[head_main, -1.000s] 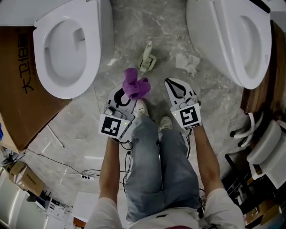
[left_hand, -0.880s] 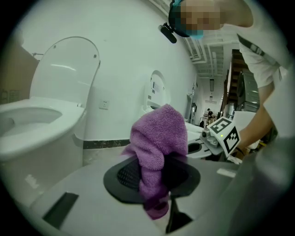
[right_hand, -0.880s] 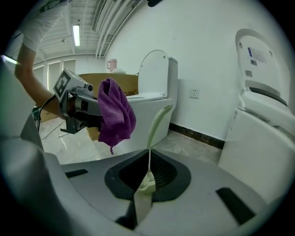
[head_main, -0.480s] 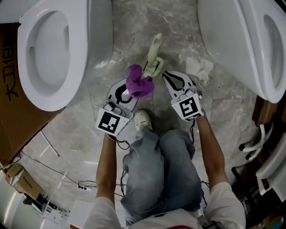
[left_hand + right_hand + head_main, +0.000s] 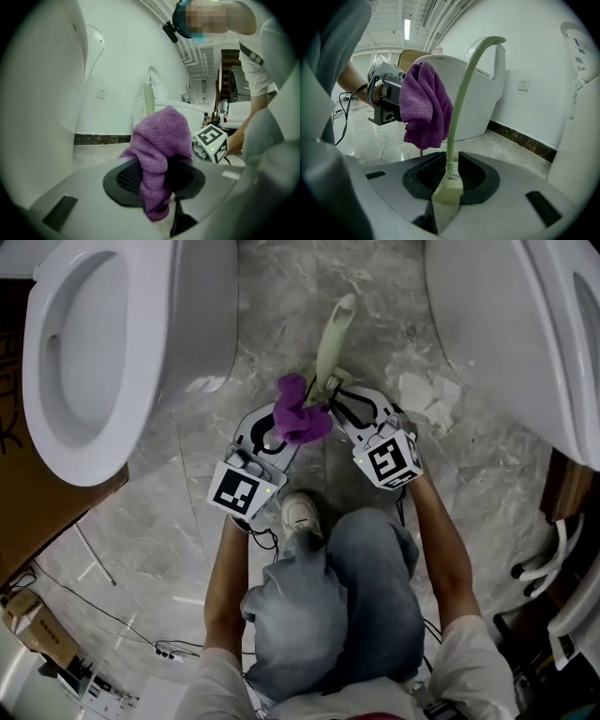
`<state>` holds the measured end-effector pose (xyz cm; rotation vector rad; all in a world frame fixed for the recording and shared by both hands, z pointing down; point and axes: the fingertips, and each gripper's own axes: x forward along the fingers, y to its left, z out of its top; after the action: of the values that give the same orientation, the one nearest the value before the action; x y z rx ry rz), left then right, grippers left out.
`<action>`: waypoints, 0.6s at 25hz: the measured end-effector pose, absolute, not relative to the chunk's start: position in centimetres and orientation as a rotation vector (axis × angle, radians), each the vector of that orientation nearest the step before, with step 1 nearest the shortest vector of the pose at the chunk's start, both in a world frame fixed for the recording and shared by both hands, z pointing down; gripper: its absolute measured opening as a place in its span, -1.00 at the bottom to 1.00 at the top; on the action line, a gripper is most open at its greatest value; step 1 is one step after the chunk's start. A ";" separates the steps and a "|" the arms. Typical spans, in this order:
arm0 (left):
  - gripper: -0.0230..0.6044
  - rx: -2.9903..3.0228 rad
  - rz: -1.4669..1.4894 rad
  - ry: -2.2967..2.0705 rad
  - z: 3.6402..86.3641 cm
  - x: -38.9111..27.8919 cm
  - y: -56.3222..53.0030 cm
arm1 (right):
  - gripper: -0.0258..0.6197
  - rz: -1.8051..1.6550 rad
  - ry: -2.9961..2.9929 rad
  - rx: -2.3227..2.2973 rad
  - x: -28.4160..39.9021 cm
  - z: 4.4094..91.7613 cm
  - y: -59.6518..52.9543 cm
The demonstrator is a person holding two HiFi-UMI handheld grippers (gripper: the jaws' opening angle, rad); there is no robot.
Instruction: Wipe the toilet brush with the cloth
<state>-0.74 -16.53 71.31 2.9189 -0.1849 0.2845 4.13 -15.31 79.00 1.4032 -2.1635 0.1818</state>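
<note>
Fingers of left gripper (image 5: 156, 176) clench purple terry cloth (image 5: 161, 140); right gripper (image 5: 451, 161) fingers, just opening, straddle pale-green toilet brush (image 5: 461, 93); white wall socket (image 5: 523, 85) visible only from gripper views.

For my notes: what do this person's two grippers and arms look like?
The left gripper and right gripper both have pale grey-white wedge-shaped bodies with curved black jaw pads. Each carries a cube printed with black-and-white square markers. Thin black cables trail from the wrists. The person wears short white sleeves.
</note>
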 end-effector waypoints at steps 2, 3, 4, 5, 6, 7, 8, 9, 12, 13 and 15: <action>-0.48 2.926 0.276 -0.180 72.1 -0.2 -16.6 | -0.67 0.160 -2.175 1.381 3.9 79.8 -15.8; -0.47 2.931 0.275 -0.176 72.5 0.0 -16.7 | -0.67 0.152 -2.181 1.367 3.8 80.1 -16.0; -0.45 2.937 0.275 -0.173 72.9 0.3 -16.8 | -0.67 0.144 -2.186 1.351 3.7 80.5 -16.2; -0.45 2.940 0.278 -0.170 73.3 0.6 -16.9 | -0.67 0.138 -2.189 1.332 3.6 80.9 -16.4; -0.44 2.941 0.282 -0.166 73.8 0.8 -16.9 | -0.67 0.133 -2.191 1.313 3.5 81.3 -16.5; -0.42 2.941 0.285 -0.162 74.2 1.1 -16.9 | -0.68 0.130 -2.194 1.296 3.4 81.6 -16.5; -0.40 2.942 0.284 -0.159 74.5 1.4 -16.9 | -0.69 0.127 -2.199 1.282 3.3 82.0 -16.6; -0.37 2.946 0.285 -0.155 74.8 1.8 -16.9 | -0.70 0.126 -2.206 1.271 3.3 82.2 -16.7; -0.34 2.953 0.293 -0.148 75.9 2.7 -17.0 | -0.76 0.119 -2.230 1.254 3.1 82.6 -16.9; -0.34 2.945 0.286 -0.154 76.0 2.9 -17.0 | -0.76 0.118 -2.238 1.256 3.1 82.6 -16.9; -0.34 2.936 0.267 -0.169 76.1 3.2 -17.1 | -0.77 0.126 -2.259 1.265 3.1 82.6 -16.8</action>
<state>3.23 -17.11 76.14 2.9363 -0.1685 0.2674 3.09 -16.84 82.58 1.2646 -2.2591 0.1259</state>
